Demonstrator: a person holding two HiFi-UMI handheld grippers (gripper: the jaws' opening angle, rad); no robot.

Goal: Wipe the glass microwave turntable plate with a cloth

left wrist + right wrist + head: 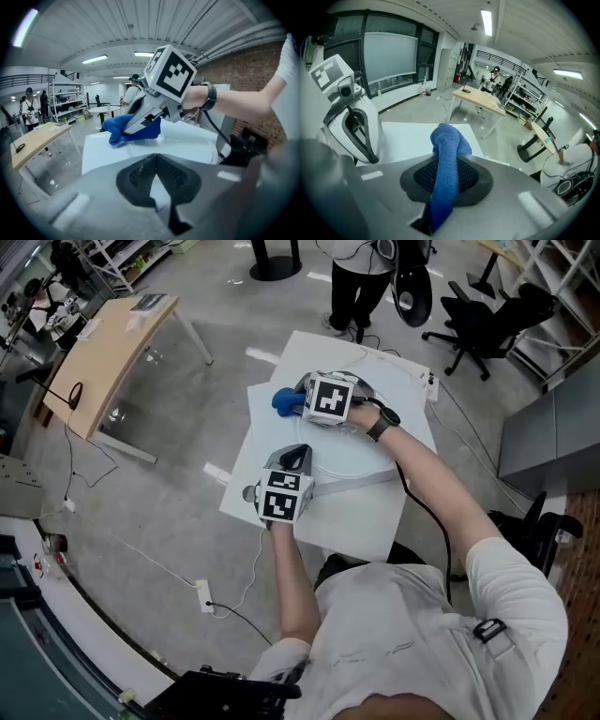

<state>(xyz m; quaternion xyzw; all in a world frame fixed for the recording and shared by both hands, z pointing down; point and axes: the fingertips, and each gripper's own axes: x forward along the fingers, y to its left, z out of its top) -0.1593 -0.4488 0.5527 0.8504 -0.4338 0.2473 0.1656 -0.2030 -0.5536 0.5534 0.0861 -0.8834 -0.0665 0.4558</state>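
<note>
The left claw (pixel 298 461), at the near-left side of a white tabletop (pixel 361 521), appears nipped shut on the near rim of the glass turntable plate (pixel 358 457). The plate lies flat in the middle of the tabletop. The left gripper view shows a pale sliver of rim wedged between nearly closed jaws.

Beyond it, a blue cloth (pixel 285 401) bulges from the right claw (pixel 304 401), whose jaws are clamped on a fold of the fabric. The right gripper view shows the cloth running up between them and mushrooming past the tips. The wad sits low at the plate's far-left edge; whether it presses on the glass or on the tabletop beside it cannot be told. To the right, most of the clear disc lies uncovered below the wrist with a black watch (pixel 378 425).

The wipe looks barely begun. To do it well, the left claw should hold the rim low and steady so the plate neither spins nor lifts. The right claw should lean the bunched cloth onto the glass and keep its hard tips off it. Overlapping sweeps should run from the far-left edge across the centre to the right rim. The patch beside the left claw will likely need the plate turned.
</note>
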